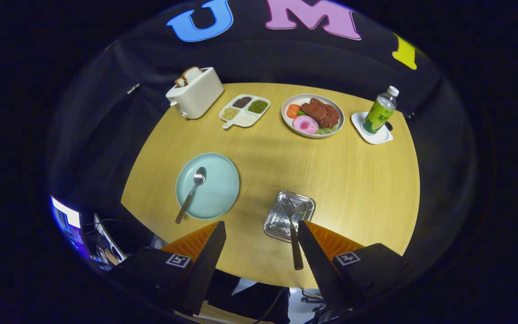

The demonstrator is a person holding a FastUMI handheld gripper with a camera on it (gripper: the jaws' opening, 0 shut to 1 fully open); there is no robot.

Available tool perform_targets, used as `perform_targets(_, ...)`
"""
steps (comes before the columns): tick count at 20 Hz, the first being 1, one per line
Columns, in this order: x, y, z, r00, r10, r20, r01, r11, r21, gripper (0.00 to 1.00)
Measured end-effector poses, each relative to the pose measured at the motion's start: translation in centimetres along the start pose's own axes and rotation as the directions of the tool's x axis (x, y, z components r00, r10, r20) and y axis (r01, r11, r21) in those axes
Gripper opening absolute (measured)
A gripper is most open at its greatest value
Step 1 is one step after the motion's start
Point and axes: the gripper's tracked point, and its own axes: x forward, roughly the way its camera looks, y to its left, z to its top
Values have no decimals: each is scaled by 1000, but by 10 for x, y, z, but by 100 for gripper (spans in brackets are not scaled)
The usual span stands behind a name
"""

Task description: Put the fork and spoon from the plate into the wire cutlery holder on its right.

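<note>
Tool (259,252) wide open and empty above desk's near edge, fork (291,225) already in perforated metal cutlery holder (306,208); slim, stiff, probably slippery steel spoon (191,193) on pale-blue round plate (218,180), best pinched mid-handle.

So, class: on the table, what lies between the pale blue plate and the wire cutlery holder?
Nothing: in the gripper view, bare wooden table separates the plate, which holds the spoon, from the holder, where the fork lies. The open gripper hovers nearer the camera.
</note>
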Motion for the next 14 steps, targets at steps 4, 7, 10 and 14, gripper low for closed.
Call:
perform_targets(4, 2, 47, 18, 996, 41, 82, -40, 999, -22, 100)
perform_targets(7, 19, 75, 20, 995, 50, 82, -48, 998, -31, 100)
perform_targets(10, 46, 107, 11, 995, 88, 37, -88, 996, 1, 100)
perform_targets(14, 91, 138, -6, 994, 99, -39, -97, 994, 59, 100)
